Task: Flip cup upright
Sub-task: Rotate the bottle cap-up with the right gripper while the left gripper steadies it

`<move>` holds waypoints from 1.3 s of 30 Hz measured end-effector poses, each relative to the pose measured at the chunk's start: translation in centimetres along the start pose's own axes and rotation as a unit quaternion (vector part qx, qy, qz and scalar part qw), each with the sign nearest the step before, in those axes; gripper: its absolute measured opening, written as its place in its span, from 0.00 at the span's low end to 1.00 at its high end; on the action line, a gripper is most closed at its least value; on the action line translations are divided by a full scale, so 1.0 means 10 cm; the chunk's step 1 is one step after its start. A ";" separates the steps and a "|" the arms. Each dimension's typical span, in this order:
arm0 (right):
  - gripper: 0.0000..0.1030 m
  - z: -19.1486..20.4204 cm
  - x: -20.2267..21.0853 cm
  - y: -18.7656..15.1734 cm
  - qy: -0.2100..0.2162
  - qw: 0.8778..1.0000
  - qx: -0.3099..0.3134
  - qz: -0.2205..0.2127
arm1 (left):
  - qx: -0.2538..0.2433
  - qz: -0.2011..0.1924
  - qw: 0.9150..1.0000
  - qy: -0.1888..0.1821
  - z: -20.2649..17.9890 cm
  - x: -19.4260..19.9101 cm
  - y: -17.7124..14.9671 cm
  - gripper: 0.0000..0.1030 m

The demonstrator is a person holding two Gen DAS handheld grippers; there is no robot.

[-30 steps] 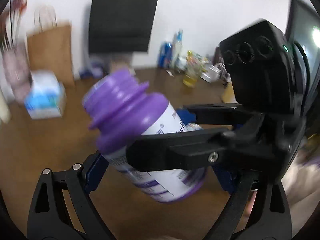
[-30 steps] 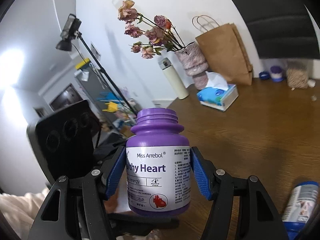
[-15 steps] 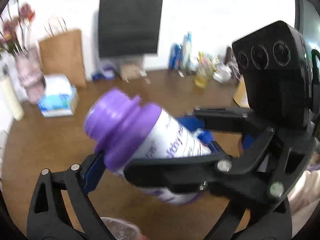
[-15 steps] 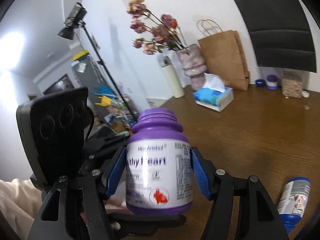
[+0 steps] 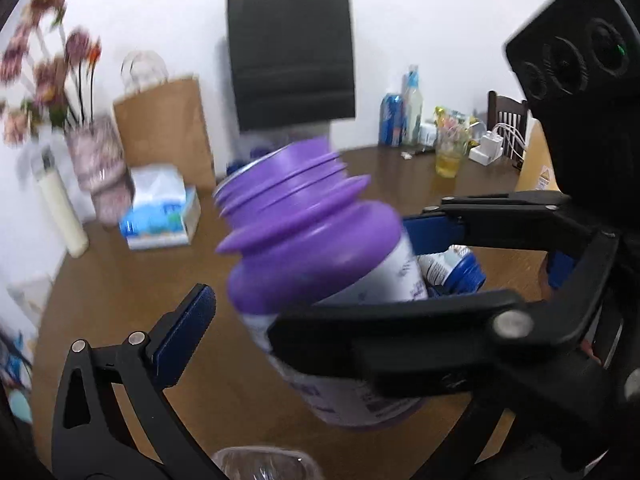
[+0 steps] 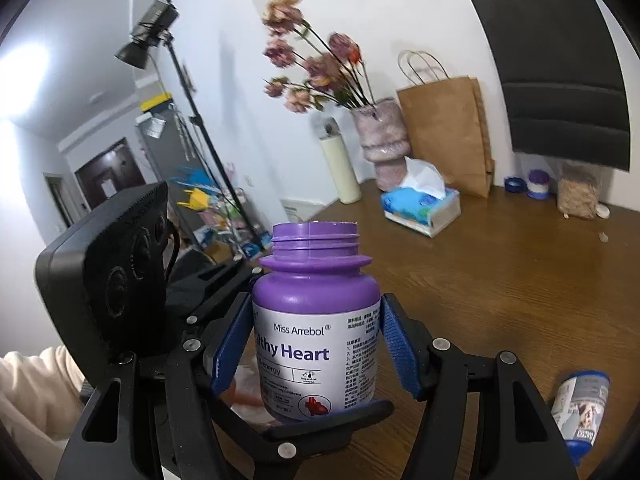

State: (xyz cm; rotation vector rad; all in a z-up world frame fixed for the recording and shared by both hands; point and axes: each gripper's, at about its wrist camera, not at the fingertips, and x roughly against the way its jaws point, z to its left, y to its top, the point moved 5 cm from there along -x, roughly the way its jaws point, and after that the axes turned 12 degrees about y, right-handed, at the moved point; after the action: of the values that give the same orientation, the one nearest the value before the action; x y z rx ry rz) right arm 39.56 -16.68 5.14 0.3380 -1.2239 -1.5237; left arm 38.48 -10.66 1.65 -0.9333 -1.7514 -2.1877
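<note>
The purple bottle (image 6: 316,344), white-labelled and capless, stands upright with its open mouth up, above the wooden table (image 6: 520,280). My right gripper (image 6: 316,340) is shut on it, blue pads pressing both sides of the label. In the left wrist view the bottle (image 5: 312,248) leans a little left, and the right gripper's black fingers (image 5: 400,340) cross in front of it. My left gripper (image 5: 380,284) is open around the bottle: its left pad (image 5: 184,332) stands clear of the bottle's side. Its right finger is mostly hidden.
A blue-capped bottle (image 6: 580,404) lies on its side on the table at the right. At the back stand a tissue box (image 6: 420,204), a flower vase (image 6: 380,148), a cream flask (image 6: 340,168) and a brown paper bag (image 6: 444,132). Something clear and crinkled (image 5: 260,464) sits below the left gripper.
The left gripper's left pad, earlier against the bottle, now stands apart from it. In the left view the bottle has turned from strongly tilted to nearly upright. The right gripper kept its hold.
</note>
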 end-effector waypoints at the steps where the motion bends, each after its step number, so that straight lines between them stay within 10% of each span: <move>1: 0.66 -0.02 -0.01 -0.03 0.005 1.000 -0.006 0.001 | 0.021 0.004 1.000 -0.010 0.02 0.00 -0.03 1.00; 11: 0.66 -0.13 0.10 -0.26 -0.010 1.000 -0.022 0.004 | 0.050 0.041 0.996 -0.059 -0.14 -0.34 -0.26 1.00; 20: 0.66 -0.33 0.13 -0.32 -0.040 0.999 -0.030 -0.008 | 0.025 -0.021 0.999 -0.026 -0.15 -0.49 -0.14 1.00; 29: 0.66 -0.26 0.02 -0.48 -0.058 0.998 -0.010 0.021 | 0.030 0.003 0.999 -0.037 -0.16 -0.47 -0.34 1.00; 39: 0.66 -0.16 0.02 -0.86 -0.101 0.993 0.019 0.051 | -0.069 -0.014 0.996 -0.048 -0.44 -0.28 -0.62 0.99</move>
State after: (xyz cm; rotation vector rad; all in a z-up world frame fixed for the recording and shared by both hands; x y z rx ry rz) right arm 35.93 -18.83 -2.53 0.1464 -1.4081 -1.4750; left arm 35.95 -13.67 -5.50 -1.0674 -1.6803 -2.3449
